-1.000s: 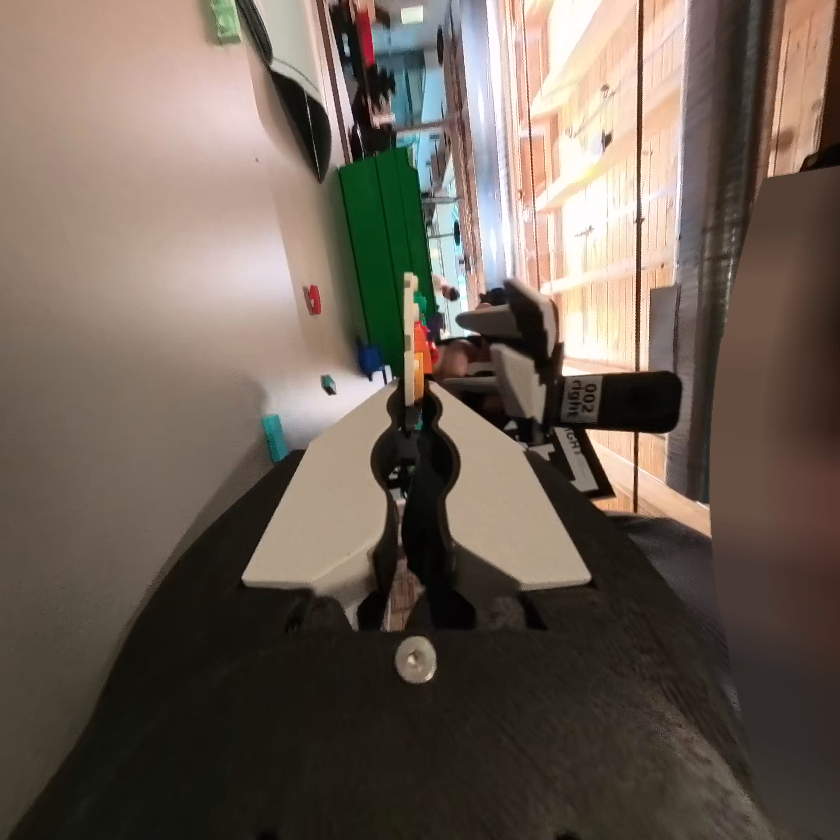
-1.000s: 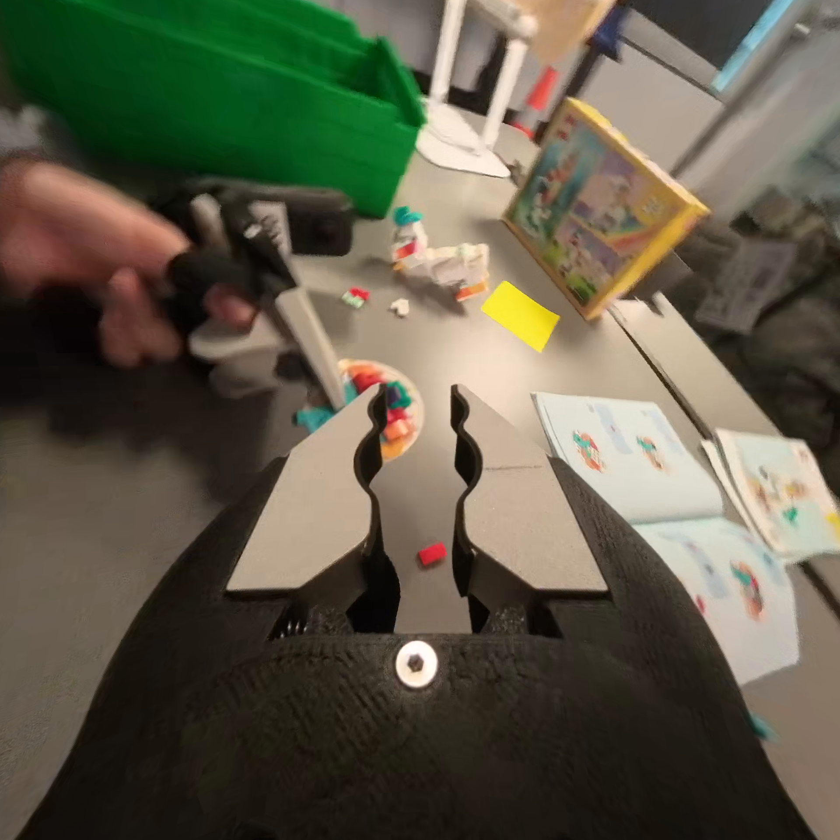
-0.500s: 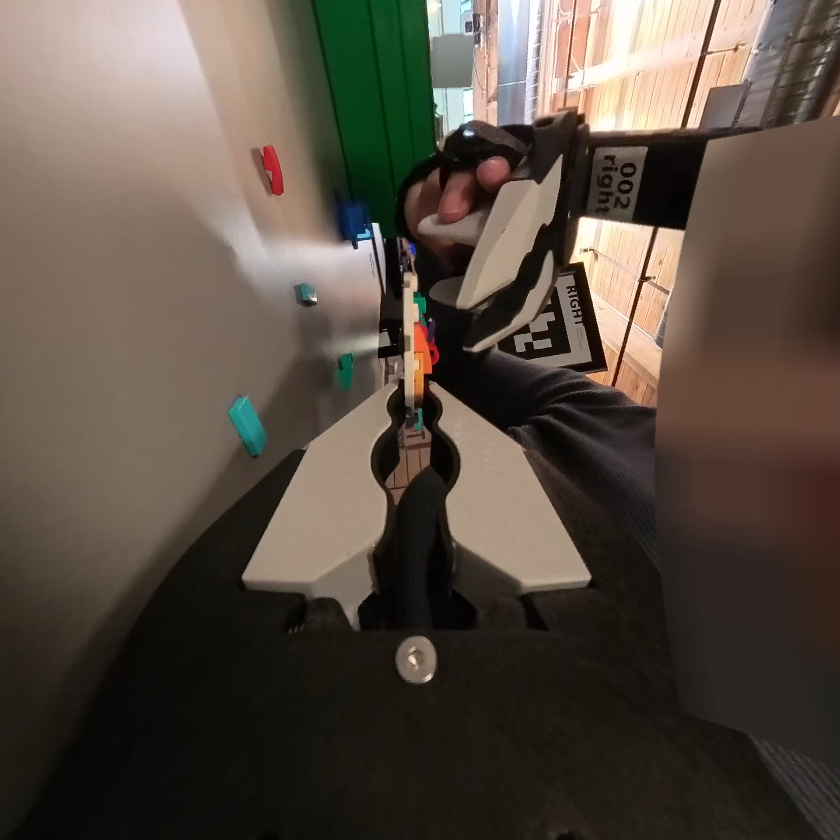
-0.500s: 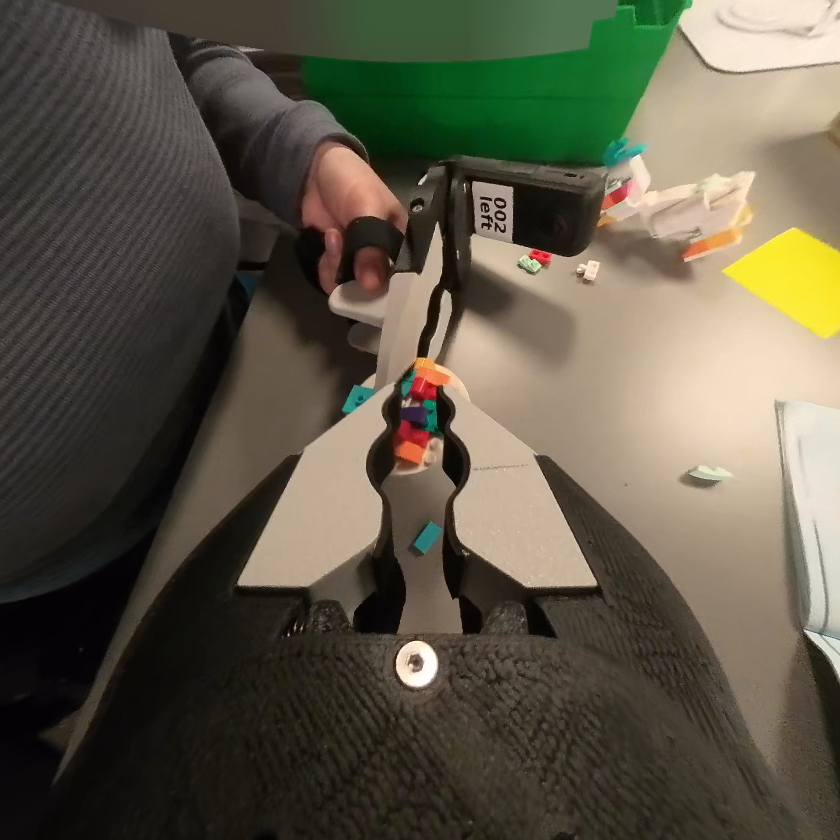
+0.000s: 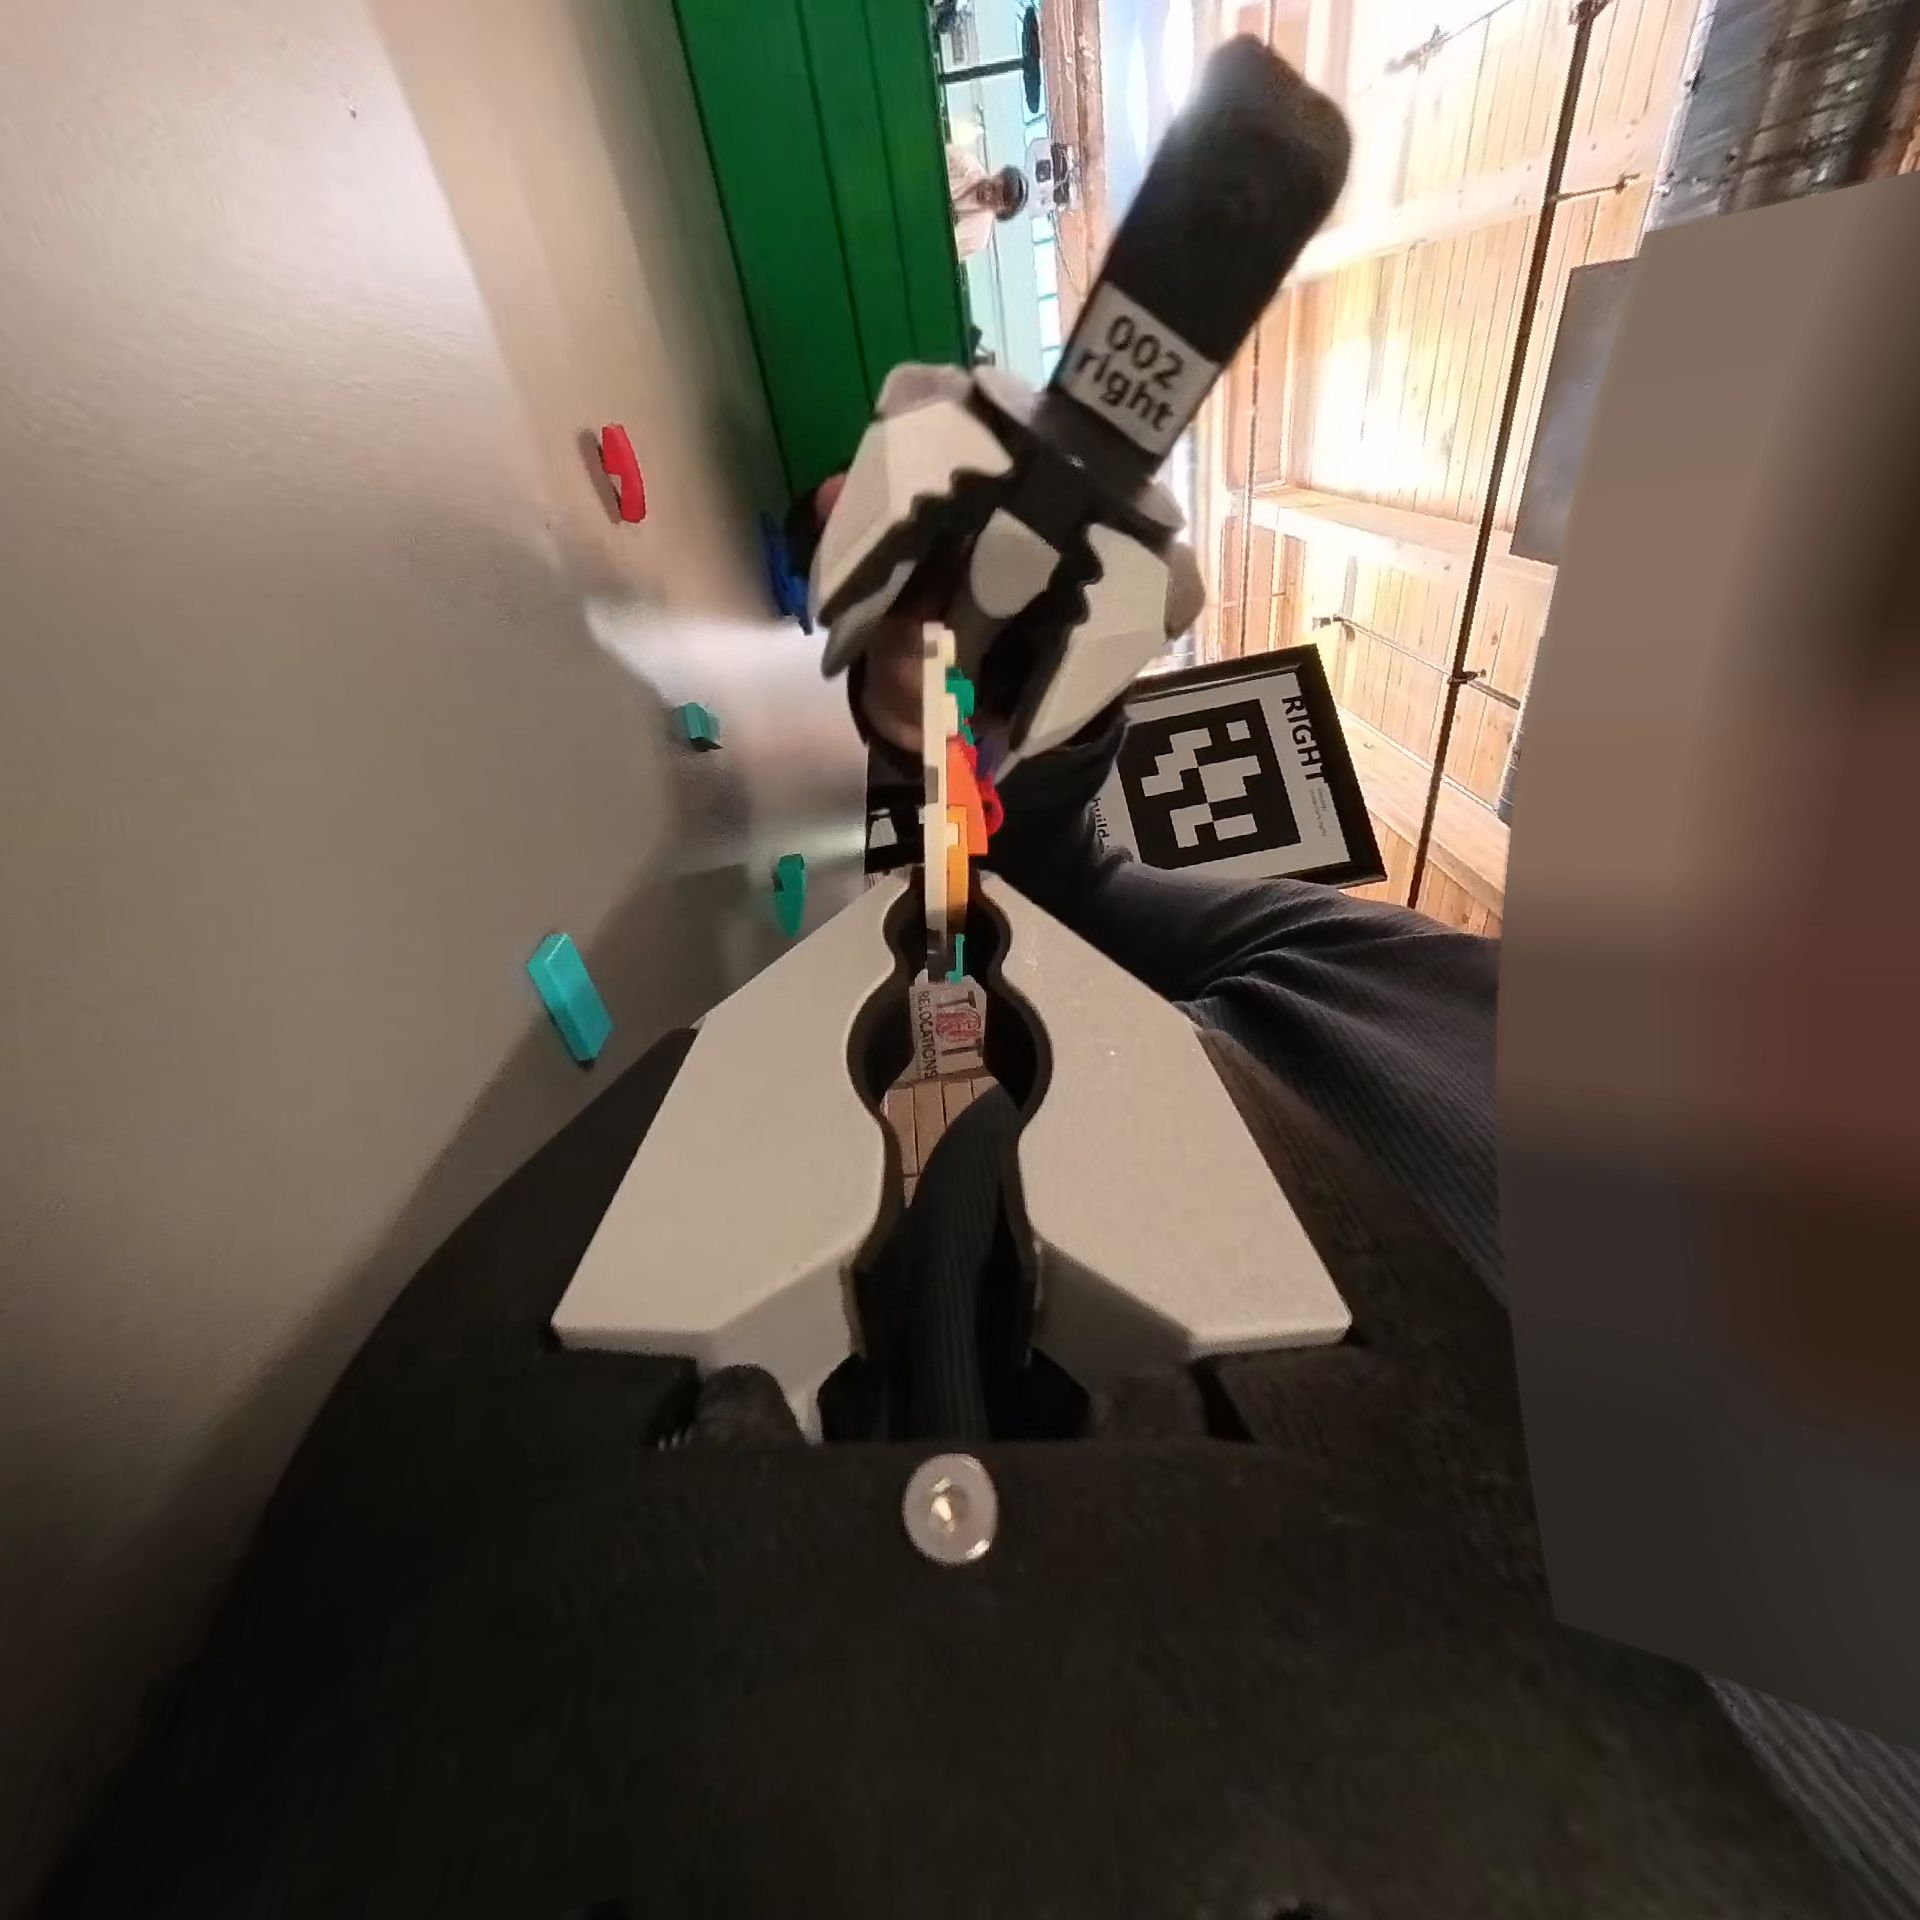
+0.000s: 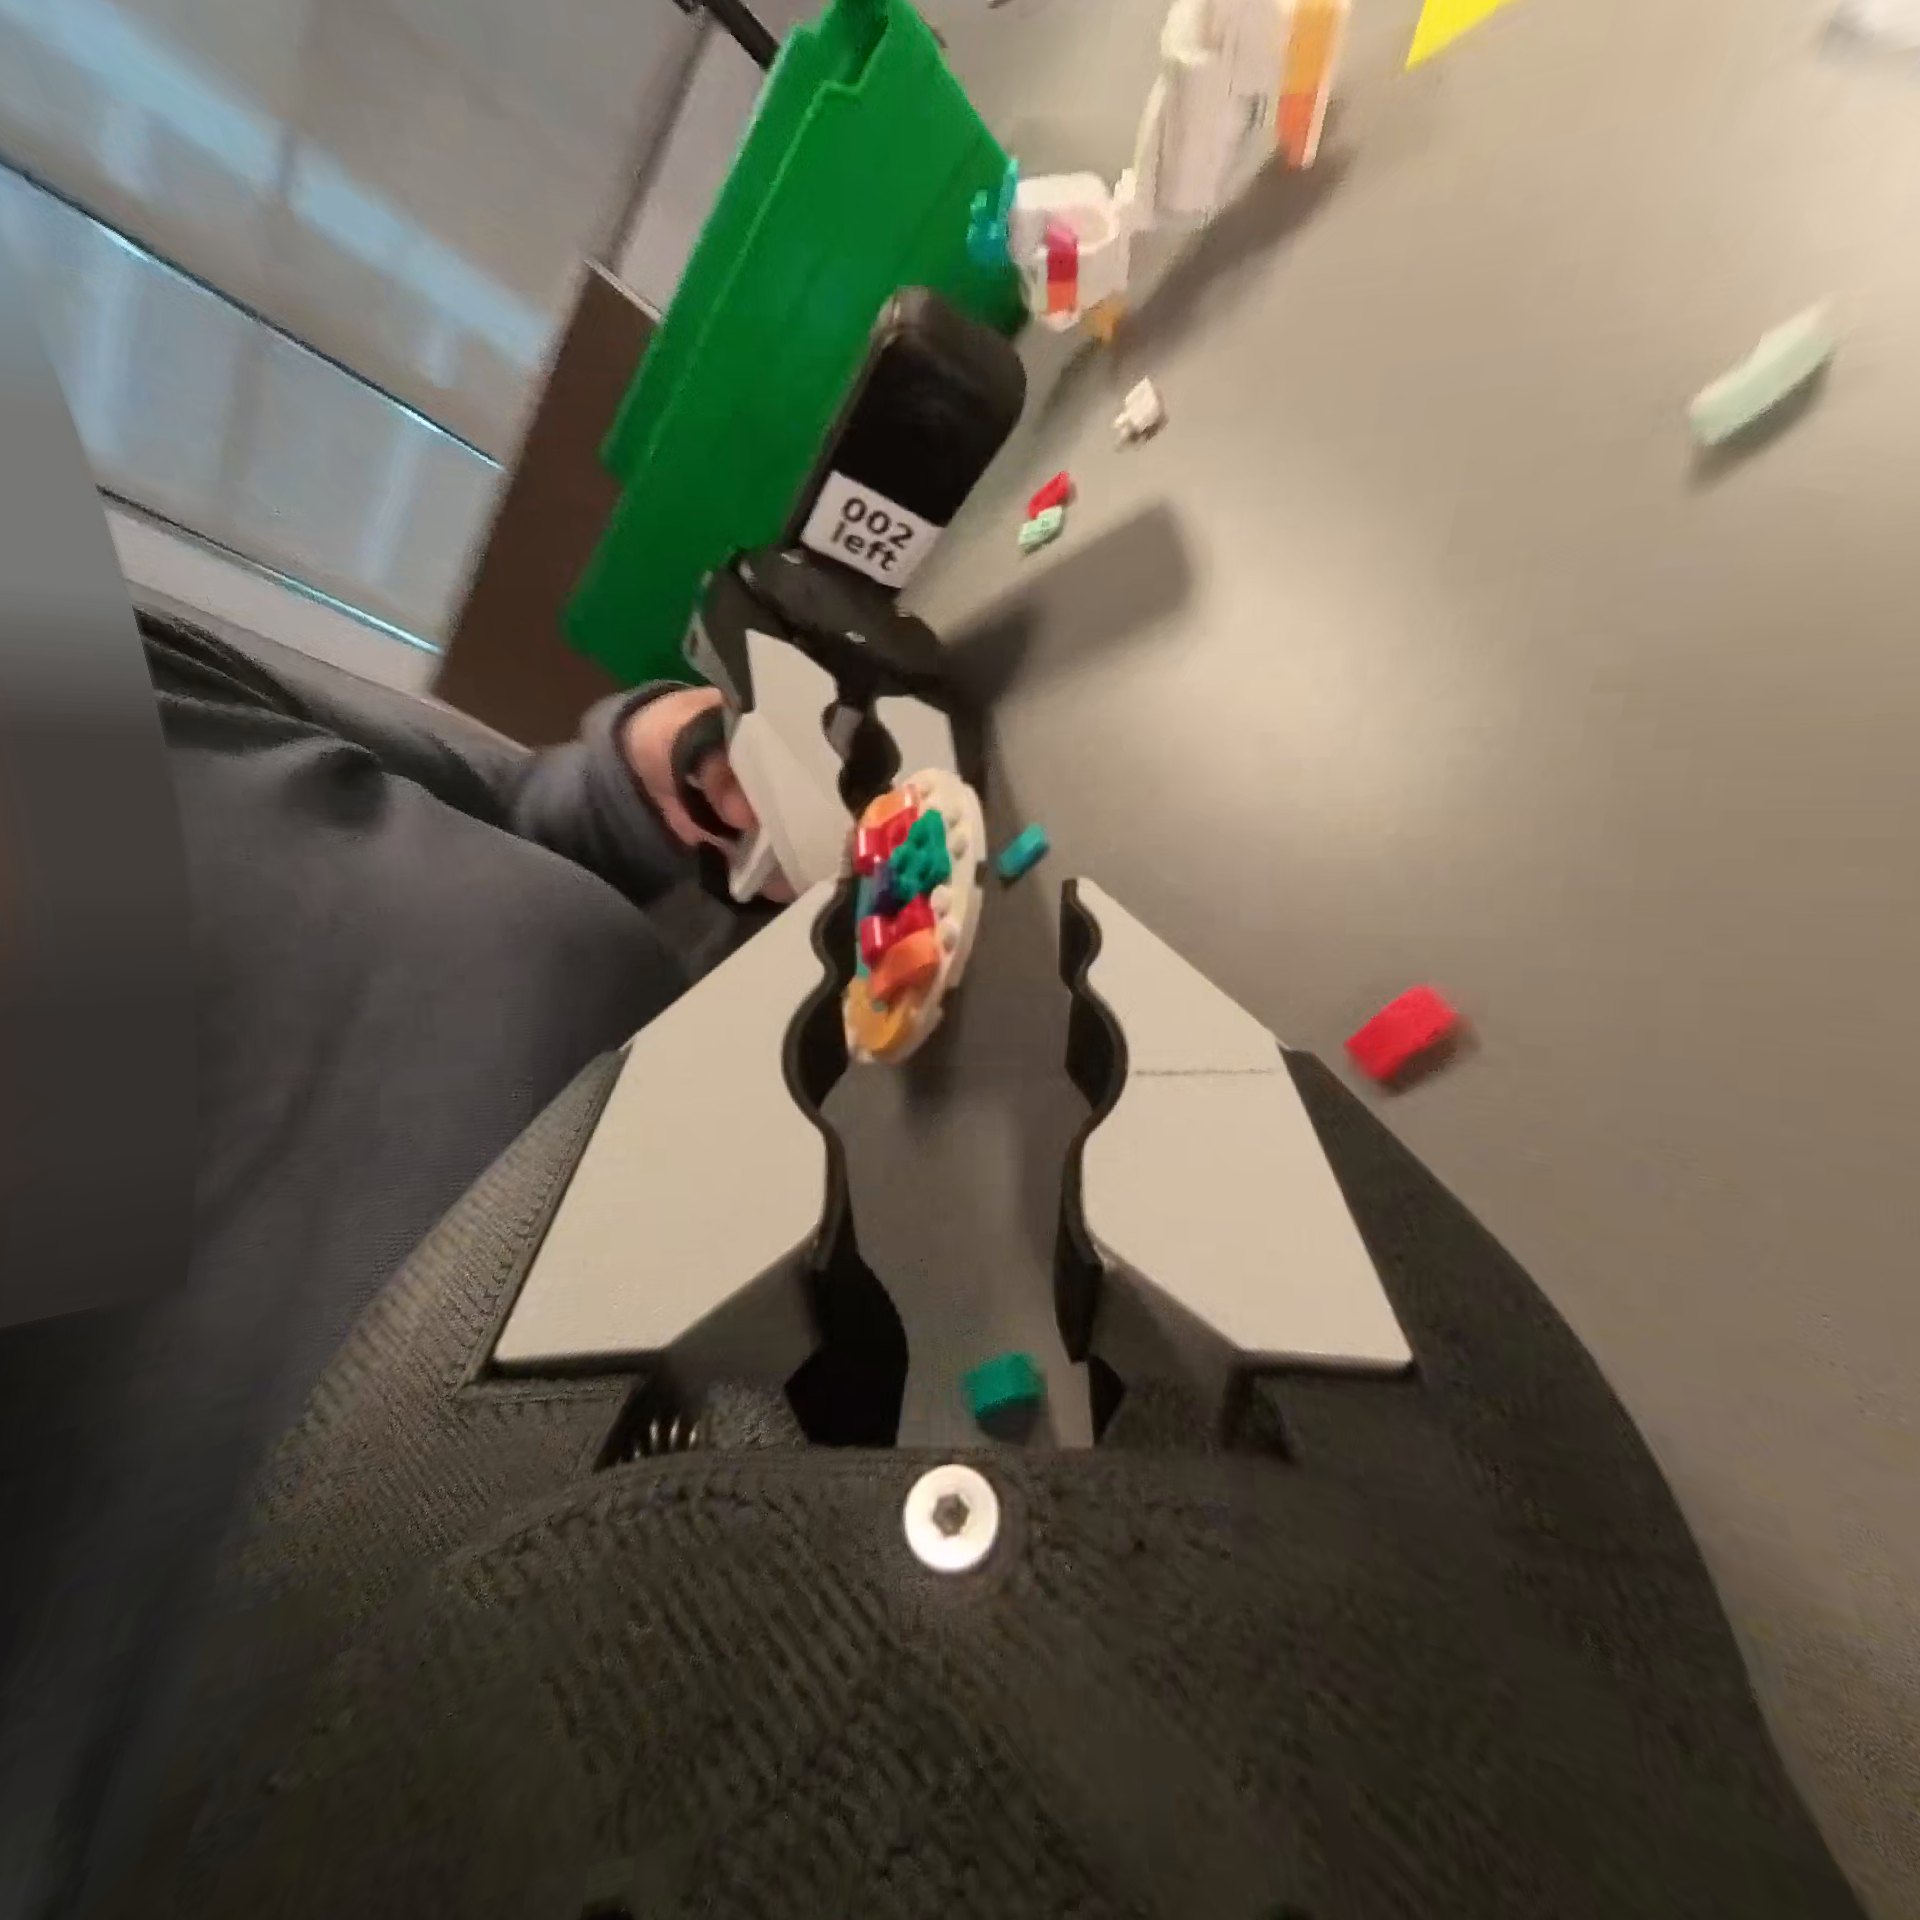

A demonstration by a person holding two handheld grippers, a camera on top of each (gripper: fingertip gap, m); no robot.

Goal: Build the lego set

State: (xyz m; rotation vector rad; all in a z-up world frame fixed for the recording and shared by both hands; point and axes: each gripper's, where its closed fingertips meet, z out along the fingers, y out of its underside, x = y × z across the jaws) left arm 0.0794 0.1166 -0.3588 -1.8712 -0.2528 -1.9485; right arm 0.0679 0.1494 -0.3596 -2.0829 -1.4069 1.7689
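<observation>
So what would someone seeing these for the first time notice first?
Probably the round white lego plate studded with red, teal and orange bricks, clamped edge-on in the left gripper above the grey table. The right gripper faces it with jaws open, and a green bin stands behind.

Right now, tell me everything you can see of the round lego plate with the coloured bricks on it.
The round lego plate is a pale cream studded plastic disc carrying red, teal, orange and purple bricks clustered on one face. It is lifted off the grey table and tilted, seen edge-on in the left wrist view. The left gripper is shut on its rim. The right gripper is open, its left finger beside the plate; I cannot tell whether they touch.
</observation>
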